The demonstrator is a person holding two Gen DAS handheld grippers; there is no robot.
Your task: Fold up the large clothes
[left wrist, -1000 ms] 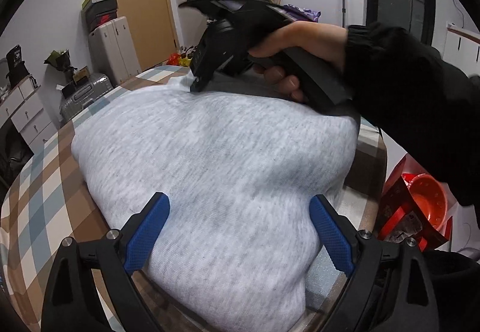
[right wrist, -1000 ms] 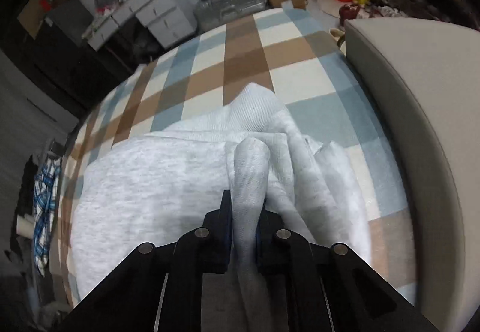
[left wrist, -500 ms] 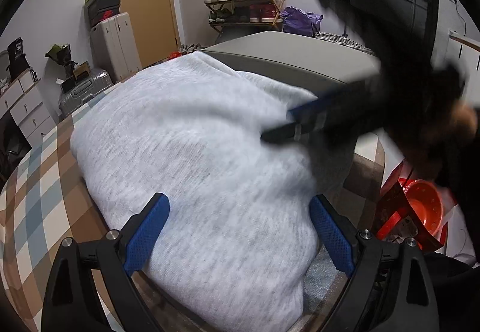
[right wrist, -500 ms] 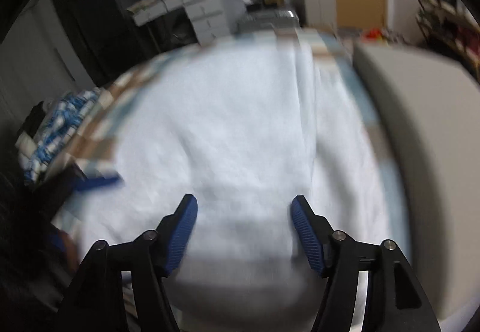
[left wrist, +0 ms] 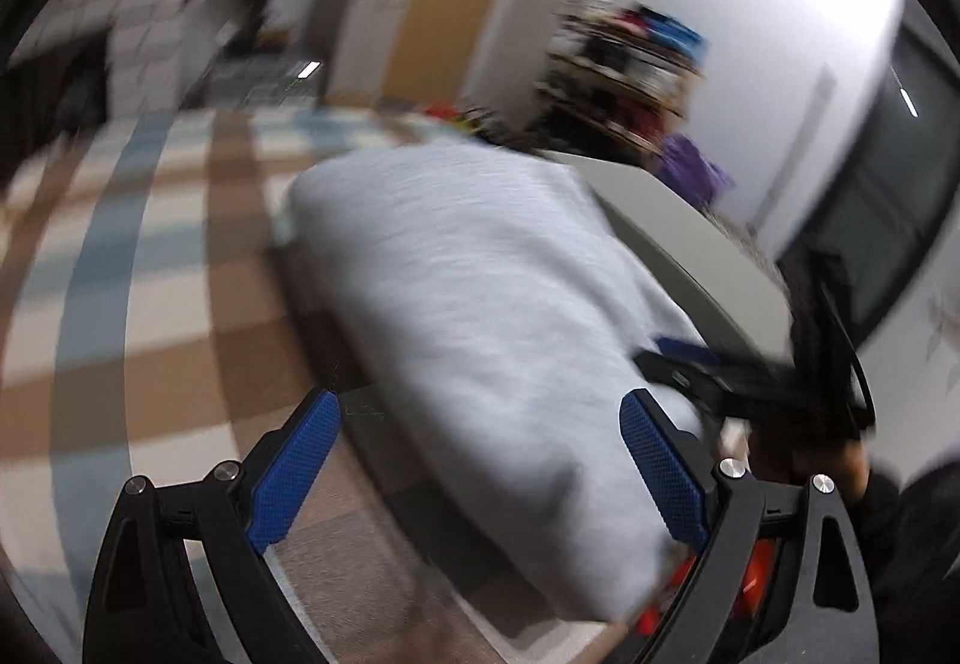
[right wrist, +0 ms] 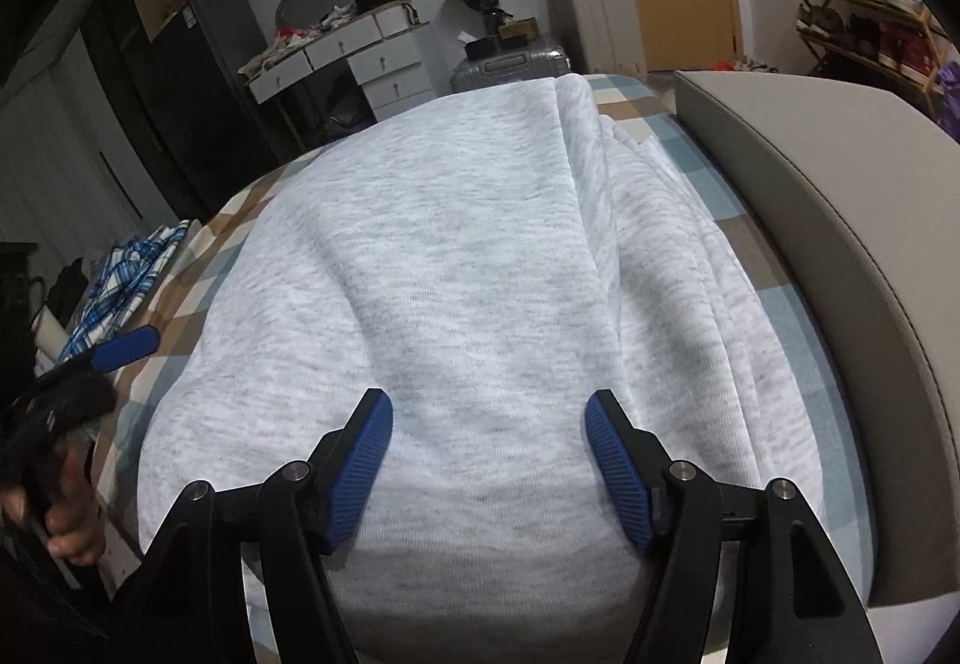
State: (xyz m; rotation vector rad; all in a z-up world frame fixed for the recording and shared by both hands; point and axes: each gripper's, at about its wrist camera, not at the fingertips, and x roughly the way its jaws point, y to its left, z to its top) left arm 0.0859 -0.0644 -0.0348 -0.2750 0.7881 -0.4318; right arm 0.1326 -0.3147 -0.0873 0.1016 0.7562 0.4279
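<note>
Two grippers stood over one grey sweatshirt, which lay folded in a thick bundle on the checked bedcover and filled the centre of the right wrist view. The right gripper had its blue pads spread above the near edge of the cloth, nothing pinched between them. The left gripper likewise had its jaws wide apart, one pad over the bedcover and the other over the lower edge of the bundle; that view was heavily blurred. By appearance one fold had just been laid down and released, with a further fold or a smoothing pass outstanding. The next move would call for a fresh pinch on an edge of the bundle, taken low enough to catch every layer. A loose ridge of cloth ran up the right half of the garment and could spoil a flat fold. A grey padded headboard crowded the right of the frame, limiting room on that side. A blue checked shirt lay at the left edge, apart from the work.
</note>
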